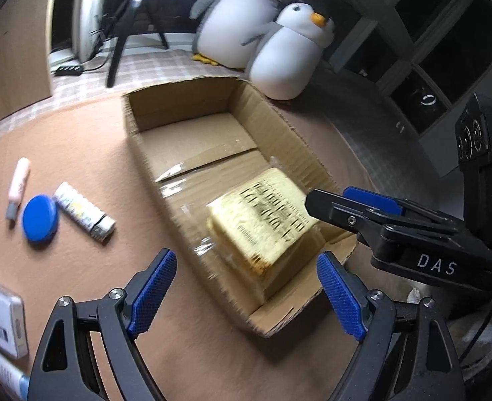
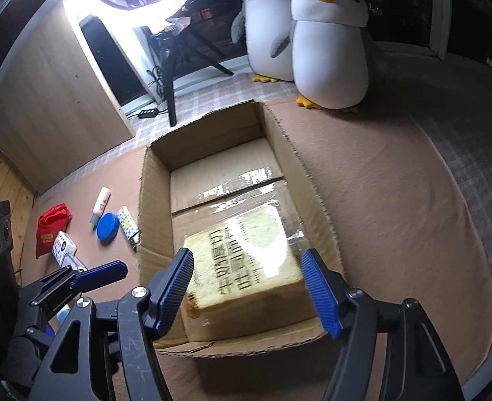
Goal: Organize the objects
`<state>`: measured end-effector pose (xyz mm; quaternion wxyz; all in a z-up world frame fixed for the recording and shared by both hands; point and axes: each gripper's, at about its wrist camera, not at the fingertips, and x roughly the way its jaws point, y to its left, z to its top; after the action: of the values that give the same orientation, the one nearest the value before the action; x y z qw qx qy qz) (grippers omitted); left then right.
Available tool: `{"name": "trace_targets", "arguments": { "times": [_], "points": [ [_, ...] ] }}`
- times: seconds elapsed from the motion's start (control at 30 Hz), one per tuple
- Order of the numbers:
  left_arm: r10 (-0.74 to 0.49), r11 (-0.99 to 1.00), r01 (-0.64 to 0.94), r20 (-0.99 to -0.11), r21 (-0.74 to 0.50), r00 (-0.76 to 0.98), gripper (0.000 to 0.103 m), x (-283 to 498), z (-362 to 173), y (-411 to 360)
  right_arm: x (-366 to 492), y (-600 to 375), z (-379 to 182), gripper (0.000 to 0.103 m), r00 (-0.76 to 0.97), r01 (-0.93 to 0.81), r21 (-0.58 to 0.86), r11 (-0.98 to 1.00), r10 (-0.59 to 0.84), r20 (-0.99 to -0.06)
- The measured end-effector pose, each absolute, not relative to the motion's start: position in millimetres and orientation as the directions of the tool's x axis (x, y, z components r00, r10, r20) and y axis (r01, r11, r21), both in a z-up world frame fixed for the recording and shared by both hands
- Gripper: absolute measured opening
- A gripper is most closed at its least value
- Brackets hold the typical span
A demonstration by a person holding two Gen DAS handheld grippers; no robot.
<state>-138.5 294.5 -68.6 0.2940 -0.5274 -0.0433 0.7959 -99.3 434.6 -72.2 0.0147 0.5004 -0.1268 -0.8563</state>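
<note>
A bagged loaf of sliced bread lies in the near end of an open cardboard box; it also shows in the right wrist view inside the box. My left gripper is open and empty, just before the box's near left corner. My right gripper is open and empty, above the bread at the box's near wall; its fingers reach in from the right in the left wrist view. A blue round tin, a lighter and a pink tube lie left of the box.
A white box lies at the left edge. A red pouch and a spotted pack lie further left. Two plush penguins stand behind the box. A tripod and ring light stand beyond the brown mat.
</note>
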Motion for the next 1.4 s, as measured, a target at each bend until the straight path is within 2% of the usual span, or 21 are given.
{"name": "trace_targets", "arguments": {
  "times": [0.47,0.9,1.1,1.4],
  "points": [
    [0.421,-0.896,-0.306,-0.834,-0.322,-0.356,0.088,-114,-71,185,-90,377,-69,0.064,-0.519,-0.039,0.295,-0.955,-0.233,-0.823],
    [0.296,-0.952,-0.047,-0.871,-0.303,-0.391,0.088,-122,-98,43,-91,304,-78,0.064,-0.511,0.058,0.298,-0.953,-0.285,-0.811],
    [0.311,-0.938,0.025,-0.872,-0.346,-0.378,0.088,-132,-112,3,-93,285,-85,0.064,-0.478,0.059,0.306,-0.95,-0.296,-0.827],
    [0.373,-0.912,0.043,-0.867,-0.408,-0.33,0.084,-150,-134,0,-91,277,-88,0.064,-0.46,0.055,0.307,-0.95,-0.297,-0.837]
  ]
}}
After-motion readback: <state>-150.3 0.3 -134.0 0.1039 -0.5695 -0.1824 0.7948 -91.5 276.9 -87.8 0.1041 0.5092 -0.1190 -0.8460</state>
